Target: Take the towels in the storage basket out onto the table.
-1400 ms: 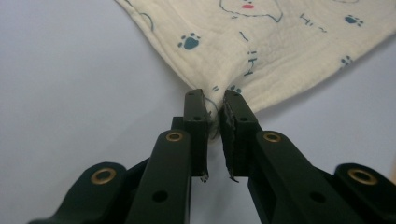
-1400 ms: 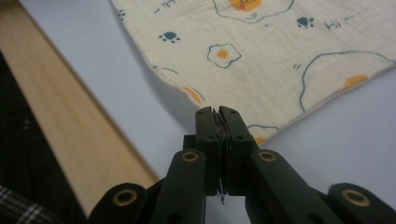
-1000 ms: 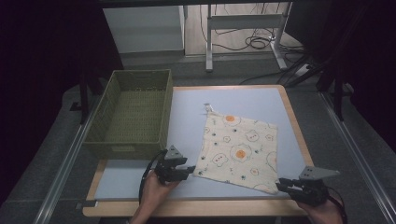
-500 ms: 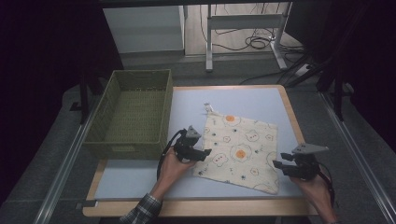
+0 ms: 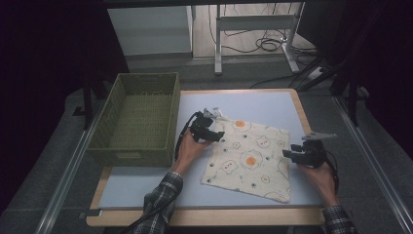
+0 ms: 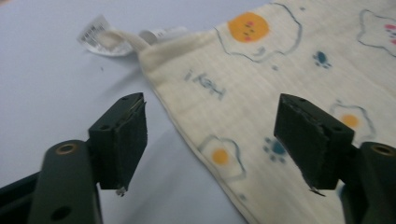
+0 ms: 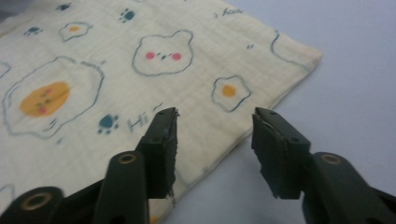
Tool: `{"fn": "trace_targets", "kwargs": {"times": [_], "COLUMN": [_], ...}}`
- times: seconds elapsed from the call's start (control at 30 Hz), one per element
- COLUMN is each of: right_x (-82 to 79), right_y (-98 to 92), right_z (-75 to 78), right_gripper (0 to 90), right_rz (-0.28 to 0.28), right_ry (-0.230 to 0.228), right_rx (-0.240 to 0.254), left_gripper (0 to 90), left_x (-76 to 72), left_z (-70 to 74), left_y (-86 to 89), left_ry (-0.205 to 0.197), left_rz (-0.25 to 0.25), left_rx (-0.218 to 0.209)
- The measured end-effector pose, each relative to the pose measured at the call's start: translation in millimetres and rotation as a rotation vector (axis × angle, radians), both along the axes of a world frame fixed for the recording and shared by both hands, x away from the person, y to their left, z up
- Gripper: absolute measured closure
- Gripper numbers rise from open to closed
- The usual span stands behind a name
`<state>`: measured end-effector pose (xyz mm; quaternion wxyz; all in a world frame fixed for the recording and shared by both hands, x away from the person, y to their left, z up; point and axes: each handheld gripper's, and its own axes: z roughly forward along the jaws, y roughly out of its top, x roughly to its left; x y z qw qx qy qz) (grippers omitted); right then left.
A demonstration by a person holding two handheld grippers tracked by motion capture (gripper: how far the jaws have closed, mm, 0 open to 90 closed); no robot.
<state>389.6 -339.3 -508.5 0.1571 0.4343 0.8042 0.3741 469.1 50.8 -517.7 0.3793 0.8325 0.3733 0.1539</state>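
We have the printed cloth [image 5: 248,158] lying flat and skewed on the blue table [image 5: 272,105], just right of the green basket [image 5: 139,119], and we are bringing a tool to each side of it, apparently to pick it up by two corners or edges. Our left tool [image 5: 217,134] sits at the cloth's far-left corner, near the loop and tags [image 6: 109,36]; its jaws have just been opening and now stand wide apart, one over bare table and one over fabric, with nothing pinched. Our right tool [image 5: 287,155] is at the right edge; its jaws have eased in a little but remain parted, straddling the hem without pressing it. To do this step well, we should lower each tool until the lower jaw slides under the hem, take a good bite of fabric rather than only the very edge, and close both sides before lifting, so the cloth rises evenly and does not drag or bunch. We should avoid catching only the loop. As for writing, the cloth carries small "Hi" lettering among fried eggs, bear faces and paw prints; the white tags show print too small and blurred for us to read.
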Motion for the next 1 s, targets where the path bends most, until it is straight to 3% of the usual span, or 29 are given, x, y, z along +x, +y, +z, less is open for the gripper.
{"fn": "trace_targets", "kwargs": {"times": [0.23, 0.53, 0.7, 0.8, 0.83, 0.87, 0.9, 1.0], "right_x": [28.4, 69.4, 83.0, 87.2, 86.8, 86.8, 86.7, 85.8], "right_y": [-4.1, -8.7, -6.1, -4.0, -3.9, -3.7, -2.9, 1.2], "right_z": [4.0, 3.3, -1.4, -6.9, -7.8, -8.2, -7.8, -6.8], "right_gripper": [60.5, 69.0, 69.8, 70.0, 70.7, 72.8, 82.6, 86.3], "right_rz": [-0.084, -0.149, -0.146, -0.137, -0.135, -0.14, -0.136, -0.133], "right_ry": [-0.037, -0.008, 0.005, 0.015, 0.0, -0.003, 0.011, 0.012], "right_rx": [-0.018, -0.005, -0.038, -0.068, -0.066, -0.064, -0.054, -0.071], "left_gripper": [42.4, 55.1, 55.7, 57.9, 59.1, 61.5, 69.4, 83.1], "left_x": [28.7, 53.0, 59.6, 60.7, 61.0, 61.4, 62.3, 61.7], "left_z": [-2.1, -10.0, -18.7, -20.1, -20.1, -20.3, -20.1, -19.4], "left_y": [0.3, -6.3, -13.6, -13.6, -13.9, -14.6, -13.9, -15.0], "left_ry": [-0.02, -0.006, -0.027, -0.035, -0.033, -0.026, 0.004, 0.023], "left_rz": [0.038, 0.061, 0.09, 0.098, 0.097, 0.091, 0.078, 0.068], "left_rx": [0.016, -0.015, 0.038, 0.028, 0.026, 0.014, -0.009, -0.026]}}
